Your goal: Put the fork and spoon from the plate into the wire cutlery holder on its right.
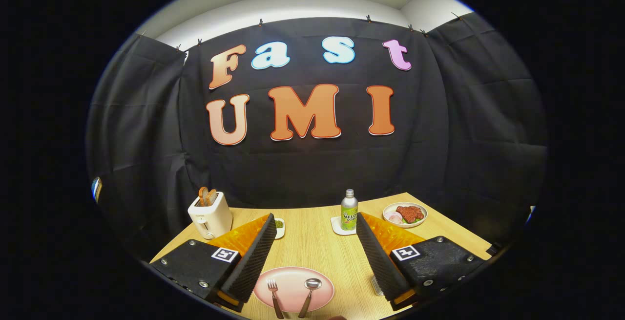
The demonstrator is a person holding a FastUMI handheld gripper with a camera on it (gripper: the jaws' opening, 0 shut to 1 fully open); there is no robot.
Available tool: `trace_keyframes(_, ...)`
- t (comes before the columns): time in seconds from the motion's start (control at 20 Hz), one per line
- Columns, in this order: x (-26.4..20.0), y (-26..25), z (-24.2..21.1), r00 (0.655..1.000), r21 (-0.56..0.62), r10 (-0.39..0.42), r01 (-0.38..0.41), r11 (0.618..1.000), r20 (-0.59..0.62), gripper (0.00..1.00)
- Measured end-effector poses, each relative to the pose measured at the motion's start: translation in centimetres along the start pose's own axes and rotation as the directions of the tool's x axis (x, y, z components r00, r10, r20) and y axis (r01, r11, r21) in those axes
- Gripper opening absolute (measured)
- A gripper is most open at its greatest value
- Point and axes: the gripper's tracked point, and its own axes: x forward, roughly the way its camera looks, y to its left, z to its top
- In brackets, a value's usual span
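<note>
Well, here we are above a pale wooden table, looking out along the gripper, and its two ridged black fingers are spread wide with nothing between the pads but open air. Starting off beyond the left finger: a cream toaster stands near the table's far corner, two browned slices of toast poking up out of it. Just past that finger's tip sits a small white dish with something green in it, partly hidden by the finger. Moving in between the fingers, low and close, there's the pink plate, and on it the fork lies on the left side, tines pointing away, with the spoon beside it on the right, bowl pointing away; the two are apart, not touching. Farther ahead, by the tip of the right finger, a green bottle stands upright on a white coaster. Tucked just behind that right finger, near the plate, a sliver of the wire cutlery holder peeks out, mostly hidden. Beyond it, far right, a white bowl holds reddish food.
</note>
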Motion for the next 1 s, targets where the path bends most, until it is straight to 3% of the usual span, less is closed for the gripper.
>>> trace_keyframes(0.6, 0.9, 0.3, -1.9, 1.0, -0.008, -0.001, 0.001, 1.0, -0.026, 0.98)
trace_keyframes(1.0, 2.0, -0.2, -7.5, 0.998, -0.071, -0.033, 0.029, 0.997, -0.06, 0.98)
